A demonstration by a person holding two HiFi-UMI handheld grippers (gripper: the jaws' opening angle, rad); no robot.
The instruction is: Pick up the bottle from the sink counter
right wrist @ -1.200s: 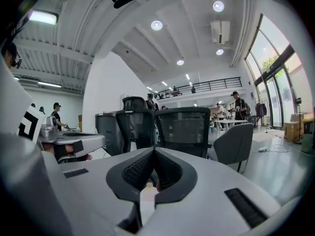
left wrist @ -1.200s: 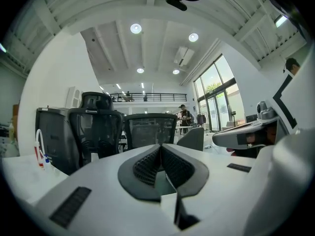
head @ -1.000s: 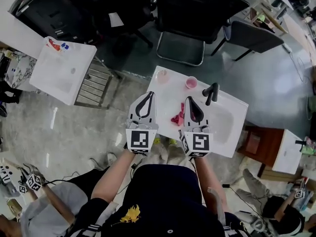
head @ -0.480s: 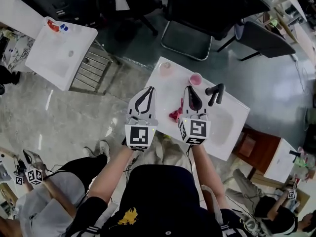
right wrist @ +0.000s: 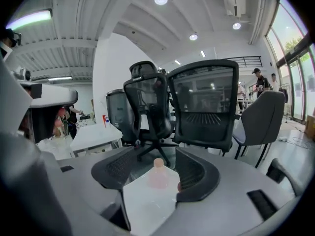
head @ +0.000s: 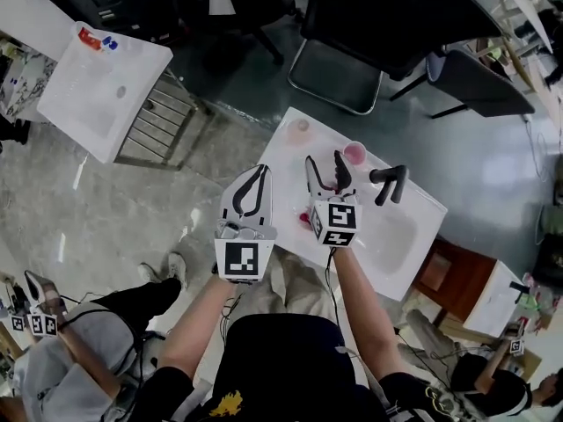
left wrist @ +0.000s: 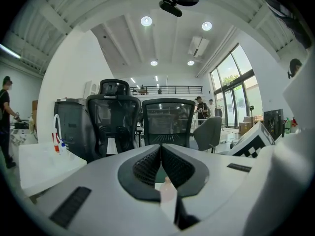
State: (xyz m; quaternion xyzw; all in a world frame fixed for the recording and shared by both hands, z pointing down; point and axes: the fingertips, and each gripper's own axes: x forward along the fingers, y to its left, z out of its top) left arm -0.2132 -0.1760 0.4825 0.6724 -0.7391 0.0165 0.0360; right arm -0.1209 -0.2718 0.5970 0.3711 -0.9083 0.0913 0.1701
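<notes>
A person reaches over a white sink surface with the right gripper, whose fingers have just been opening and stand apart with nothing gripped. The pale pink bottle stands upright ahead of those fingers, beyond their tips and framed in the gap between them, near the surface's far corner. The left gripper hangs to the left of the right fingers, its own fingers closed on nothing. A pink cup sits ahead and to the right of the open fingers, with a black faucet further right. The bottle looks light and narrow. A fingertip arriving off-centre could tip it or nudge it off the nearby edge. Closing short of it would catch only air.
</notes>
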